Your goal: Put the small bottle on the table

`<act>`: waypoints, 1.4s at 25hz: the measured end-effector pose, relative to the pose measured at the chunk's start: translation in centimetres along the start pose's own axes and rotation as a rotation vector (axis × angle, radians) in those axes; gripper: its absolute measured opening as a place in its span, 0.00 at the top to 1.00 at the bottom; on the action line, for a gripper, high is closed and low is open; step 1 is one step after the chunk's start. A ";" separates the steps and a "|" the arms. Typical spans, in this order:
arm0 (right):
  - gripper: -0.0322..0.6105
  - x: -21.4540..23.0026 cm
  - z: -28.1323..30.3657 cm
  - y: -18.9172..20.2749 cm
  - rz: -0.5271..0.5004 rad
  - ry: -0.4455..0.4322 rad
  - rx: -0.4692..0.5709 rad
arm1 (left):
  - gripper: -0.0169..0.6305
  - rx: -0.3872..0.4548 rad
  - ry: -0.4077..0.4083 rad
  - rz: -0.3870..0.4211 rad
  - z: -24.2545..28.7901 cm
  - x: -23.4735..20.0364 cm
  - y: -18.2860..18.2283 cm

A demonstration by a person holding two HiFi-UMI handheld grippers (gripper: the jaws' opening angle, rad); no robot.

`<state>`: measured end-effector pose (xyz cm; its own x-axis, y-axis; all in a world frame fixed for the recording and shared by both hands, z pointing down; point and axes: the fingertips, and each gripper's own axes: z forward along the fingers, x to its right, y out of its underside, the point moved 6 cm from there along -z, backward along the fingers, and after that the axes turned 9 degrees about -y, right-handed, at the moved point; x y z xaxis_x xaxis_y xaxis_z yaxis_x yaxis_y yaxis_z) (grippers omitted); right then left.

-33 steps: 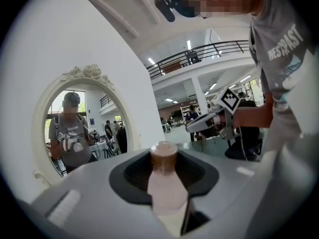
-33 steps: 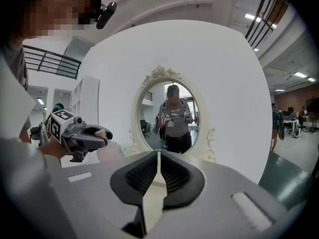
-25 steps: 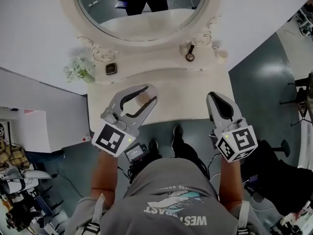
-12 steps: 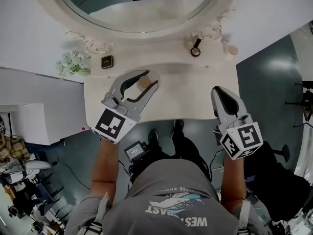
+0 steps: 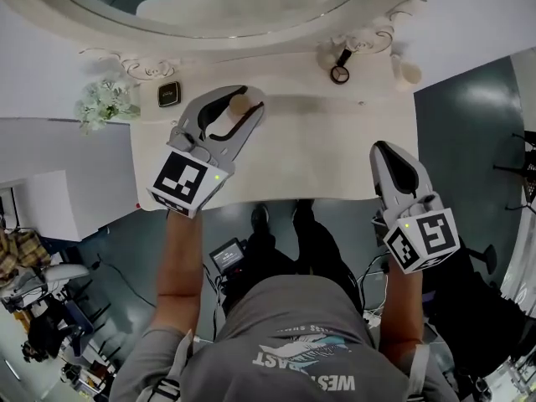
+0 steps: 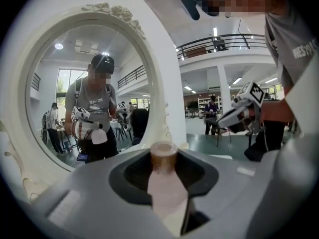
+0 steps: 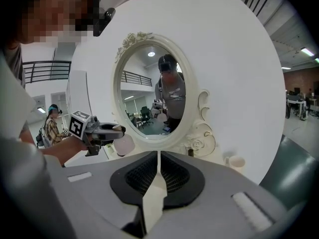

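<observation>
The small bottle (image 5: 239, 106) is pale pink with a brown cap. It sits between the jaws of my left gripper (image 5: 247, 104), which is shut on it and holds it above the left part of the white dressing table (image 5: 318, 149). In the left gripper view the bottle (image 6: 164, 183) stands cap-up between the jaws, facing the oval mirror (image 6: 84, 88). My right gripper (image 5: 392, 167) hangs at the table's front right edge, shut and empty. In the right gripper view its jaws (image 7: 158, 176) meet, and the left gripper (image 7: 102, 132) shows with the bottle (image 7: 124, 144).
At the back of the table stand a bunch of pale flowers (image 5: 105, 100), a small dark square thing (image 5: 168, 94), a round hand mirror (image 5: 340, 72) and a small cup (image 5: 408, 72). The big oval mirror (image 5: 226, 7) rises behind them. Dark floor lies to the right.
My left gripper has carried the bottle further over the table toward the mirror. The right gripper keeps its place by the front edge. The head view has tilted closer to the table.
</observation>
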<state>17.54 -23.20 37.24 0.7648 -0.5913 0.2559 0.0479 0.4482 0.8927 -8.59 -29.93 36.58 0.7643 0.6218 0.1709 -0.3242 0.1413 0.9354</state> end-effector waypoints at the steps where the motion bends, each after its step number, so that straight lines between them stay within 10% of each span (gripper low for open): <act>1: 0.92 0.3 0.3 0.2 0.003 0.000 -0.002 | 0.77 -0.004 -0.001 -0.003 0.6 -0.2 0.4; 35: 0.91 6.6 4.7 8.9 0.113 -0.005 -0.136 | 0.77 -0.101 0.010 -0.114 14.2 -2.8 11.7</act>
<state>19.98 -26.28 48.57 0.7668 -0.5356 0.3537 0.0486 0.5979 0.8001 -6.63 -41.00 51.49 0.7938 0.6051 0.0614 -0.2900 0.2878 0.9127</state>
